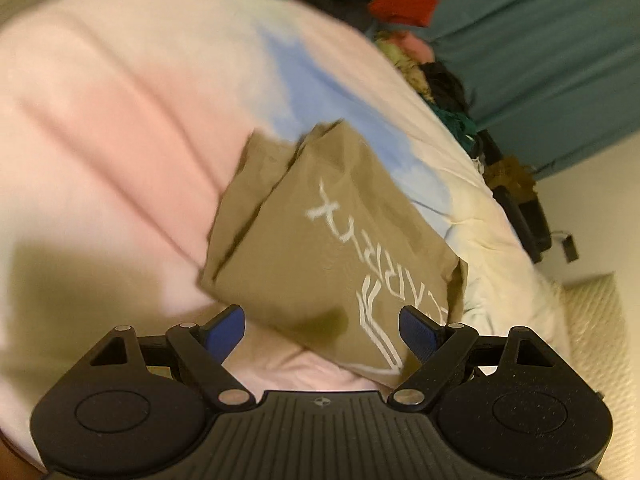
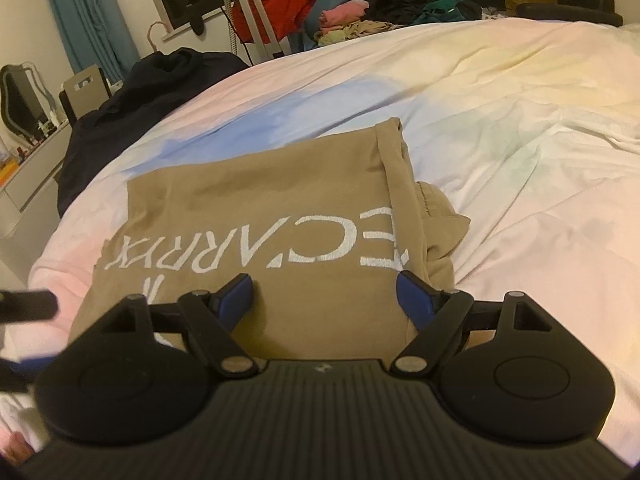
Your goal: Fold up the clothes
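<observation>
A tan folded shirt point(image 2: 256, 208) with white lettering lies flat on the pastel bedsheet point(image 2: 520, 128), a bunched sleeve sticking out at its right side. My right gripper point(image 2: 326, 300) hovers over the shirt's near edge. Its blue pads point(image 2: 236, 300) stand wide apart and nothing is pinched between them. In the blurred, tilted left wrist view the same tan shirt point(image 1: 320, 232) lies just ahead of my left gripper point(image 1: 322, 332). That gripper is open, with the shirt's near corner showing between its pads and no grip on it.
A dark garment point(image 2: 140, 92) is heaped at the bed's far left. Loose clothes point(image 2: 360, 20) are piled along the far edge near something red point(image 2: 280, 0). Teal curtains point(image 1: 540, 60) hang behind. A desk point(image 2: 28, 160) stands at the left.
</observation>
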Motion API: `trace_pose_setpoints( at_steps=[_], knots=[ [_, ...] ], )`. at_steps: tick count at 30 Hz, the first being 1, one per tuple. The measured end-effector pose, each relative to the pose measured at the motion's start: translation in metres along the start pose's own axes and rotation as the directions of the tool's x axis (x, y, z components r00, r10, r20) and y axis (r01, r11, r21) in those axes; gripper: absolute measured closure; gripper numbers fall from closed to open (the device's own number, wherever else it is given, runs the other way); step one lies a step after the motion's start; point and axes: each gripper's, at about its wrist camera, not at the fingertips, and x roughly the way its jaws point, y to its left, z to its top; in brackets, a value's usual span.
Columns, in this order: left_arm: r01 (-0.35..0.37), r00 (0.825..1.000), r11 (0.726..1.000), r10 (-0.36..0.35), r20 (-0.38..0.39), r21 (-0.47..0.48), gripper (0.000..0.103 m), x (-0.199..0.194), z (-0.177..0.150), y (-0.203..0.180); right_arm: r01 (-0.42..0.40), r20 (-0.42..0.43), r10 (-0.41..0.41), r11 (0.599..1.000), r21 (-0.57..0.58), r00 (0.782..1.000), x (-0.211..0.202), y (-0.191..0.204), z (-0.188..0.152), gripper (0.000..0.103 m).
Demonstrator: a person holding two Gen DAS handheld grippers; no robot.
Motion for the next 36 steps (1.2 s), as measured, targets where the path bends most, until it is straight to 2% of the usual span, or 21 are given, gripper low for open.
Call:
trace_pose_setpoints(
  at_steps=[3, 8, 11, 13, 17, 20, 22, 26, 29, 32, 33, 36],
  knots=[
    [0.016, 0.999, 1.0, -0.016, -0.031, -0.008, 0.017, 0.015, -0.001, 0.0, -0.008, 0.0, 0.008, 1.0, 0.021, 1.0, 0.0, -0.003, 0.001, 0.023],
    [-0.037, 0.999, 0.999, 0.037, -0.019, 0.013, 0.017, 0.037, -0.008, 0.002, 0.004, 0.004, -0.004, 1.0, 0.031, 1.0, 0.001, -0.002, 0.001, 0.023],
    [0.019, 0.999, 1.0, -0.018, 0.033, -0.015, 0.018, 0.034, -0.007, 0.004, 0.013, 0.007, -0.013, 0.999, 0.031, 1.0, 0.002, 0.0, 0.001, 0.023],
    [0.077, 0.994, 0.997, -0.076, 0.084, -0.007, 0.018, 0.025, -0.008, 0.001, 0.012, 0.011, -0.013, 0.999, 0.038, 1.0, 0.002, -0.001, 0.001, 0.023],
    [0.232, 0.965, 0.97, -0.22, 0.143, -0.074, 0.017, 0.015, -0.009, 0.009, 0.013, 0.013, -0.014, 0.998, 0.06, 1.0, 0.001, -0.005, 0.001, 0.023],
    [0.289, 0.952, 0.946, -0.267, 0.15, -0.149, 0.017, 0.019, -0.006, 0.02, 0.016, 0.013, -0.017, 0.998, 0.056, 1.0, 0.001, -0.005, 0.002, 0.023],
    [0.286, 0.955, 0.941, -0.265, 0.132, -0.183, 0.017, 0.025, -0.005, 0.024, 0.018, 0.012, -0.019, 0.998, 0.053, 1.0, 0.002, -0.005, 0.002, 0.023],
    [0.191, 0.981, 0.962, -0.181, 0.067, -0.195, 0.025, 0.04, -0.004, 0.027, 0.018, 0.013, -0.019, 0.999, 0.048, 1.0, 0.001, -0.006, 0.001, 0.023],
    [0.219, 0.974, 0.965, -0.207, 0.094, -0.144, 0.026, 0.039, -0.002, 0.018, 0.02, 0.015, -0.021, 0.999, 0.047, 1.0, 0.0, -0.006, 0.002, 0.023],
    [0.311, 0.943, 0.948, -0.3, 0.143, -0.067, 0.022, 0.03, -0.003, 0.006, 0.023, 0.02, -0.024, 0.998, 0.056, 0.999, -0.001, -0.007, 0.002, 0.023],
    [0.316, 0.941, 0.947, -0.305, 0.145, -0.058, 0.022, 0.03, -0.004, 0.005, 0.023, 0.023, -0.024, 0.998, 0.067, 0.999, -0.001, -0.008, 0.002, 0.023],
    [0.27, 0.957, 0.961, -0.261, 0.128, -0.057, 0.022, 0.036, -0.004, 0.003, 0.014, 0.023, -0.016, 0.996, 0.092, 1.0, -0.001, -0.01, 0.003, 0.023]
  ],
)
